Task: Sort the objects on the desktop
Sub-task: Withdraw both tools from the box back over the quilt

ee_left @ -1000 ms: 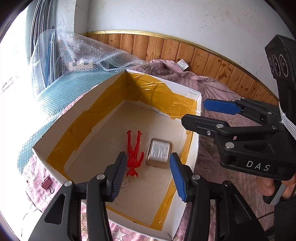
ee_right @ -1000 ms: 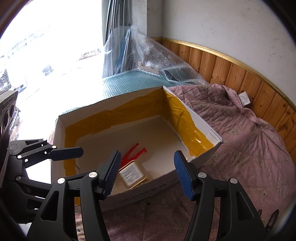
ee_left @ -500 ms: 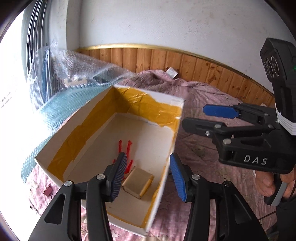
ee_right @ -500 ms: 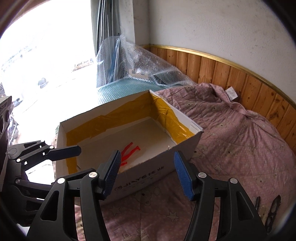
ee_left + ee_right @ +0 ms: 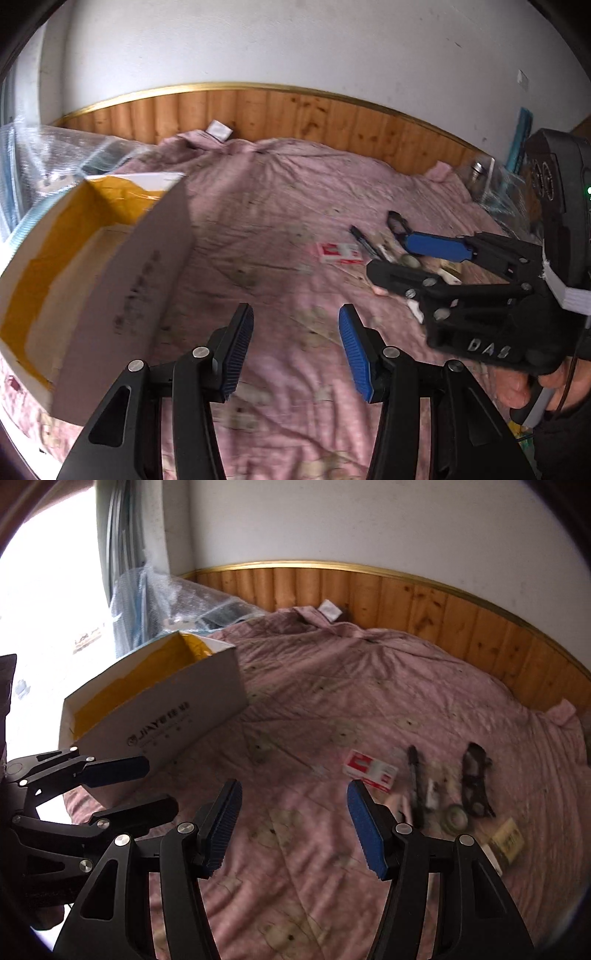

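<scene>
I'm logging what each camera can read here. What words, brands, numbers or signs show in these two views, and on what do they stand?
"DAS": white letters on the body of the right gripper, seen from the left wrist.
"JIAYE" or similar: grey print on the outer wall of the cardboard box; the smaller characters beside and below it are blurred.
Red and white packet: printed, but too blurred to read.

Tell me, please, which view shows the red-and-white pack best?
The right wrist view: the pack lies unobstructed ahead of the open tongs. In the left wrist view it sits farther off, smaller and more blurred.
</scene>
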The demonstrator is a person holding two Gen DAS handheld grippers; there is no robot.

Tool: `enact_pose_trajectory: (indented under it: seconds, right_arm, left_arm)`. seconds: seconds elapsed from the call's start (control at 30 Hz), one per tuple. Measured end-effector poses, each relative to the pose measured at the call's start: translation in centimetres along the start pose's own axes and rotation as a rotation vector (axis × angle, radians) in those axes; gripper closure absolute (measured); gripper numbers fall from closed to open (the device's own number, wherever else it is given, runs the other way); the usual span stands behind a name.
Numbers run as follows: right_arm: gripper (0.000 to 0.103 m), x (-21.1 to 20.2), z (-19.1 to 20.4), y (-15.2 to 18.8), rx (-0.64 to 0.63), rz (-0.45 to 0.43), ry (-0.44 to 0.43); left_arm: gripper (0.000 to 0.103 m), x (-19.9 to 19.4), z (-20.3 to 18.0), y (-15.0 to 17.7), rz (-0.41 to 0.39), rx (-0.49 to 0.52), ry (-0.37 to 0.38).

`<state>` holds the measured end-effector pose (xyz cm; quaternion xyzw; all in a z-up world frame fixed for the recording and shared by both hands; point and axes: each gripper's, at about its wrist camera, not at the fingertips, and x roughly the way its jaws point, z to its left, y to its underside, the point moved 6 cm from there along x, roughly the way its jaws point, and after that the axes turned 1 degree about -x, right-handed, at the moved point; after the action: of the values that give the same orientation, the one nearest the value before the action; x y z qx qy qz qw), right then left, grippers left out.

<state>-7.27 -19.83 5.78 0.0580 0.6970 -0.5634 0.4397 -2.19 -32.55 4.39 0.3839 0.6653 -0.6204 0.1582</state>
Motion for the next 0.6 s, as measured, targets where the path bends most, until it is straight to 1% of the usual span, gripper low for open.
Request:
enact_pose_trajectory:
  seconds: [0.13,0.2,0.33,0.47,0.53,0.6]
  right_arm:
    - [0.041,-2.2,-5.7,4.3,0.100,0.014,0.055]
    - [0.041,-3.0,-8.1,6.6,0.148,0.027,0.072]
    - [0.041,-4.1,-12.0,10.3,0.219,0.052,0.094]
    - [0.041,-4.6,-13.5,12.1,0.239,0.064,0.097]
    - [0.041,-4.5,-13.8,12.7,0.236,0.069,0.091]
    - [0.041,-4.1,-13.6,13.0,0.243,0.075,0.068]
  left_arm:
    - [0.053,2.3,-4.7,1.5,0.050,0.028,0.058]
    - [0.053,3.3,-6.6,2.1,0.066,0.038,0.075]
    - [0.053,5.4,-10.4,3.2,0.105,0.054,0.113]
    - [0.053,7.1,-13.3,3.7,0.130,0.075,0.134]
    - [0.053,7.9,-14.1,3.7,0.134,0.079,0.131]
    - [0.053,8.5,-14.1,3.2,0.134,0.072,0.125]
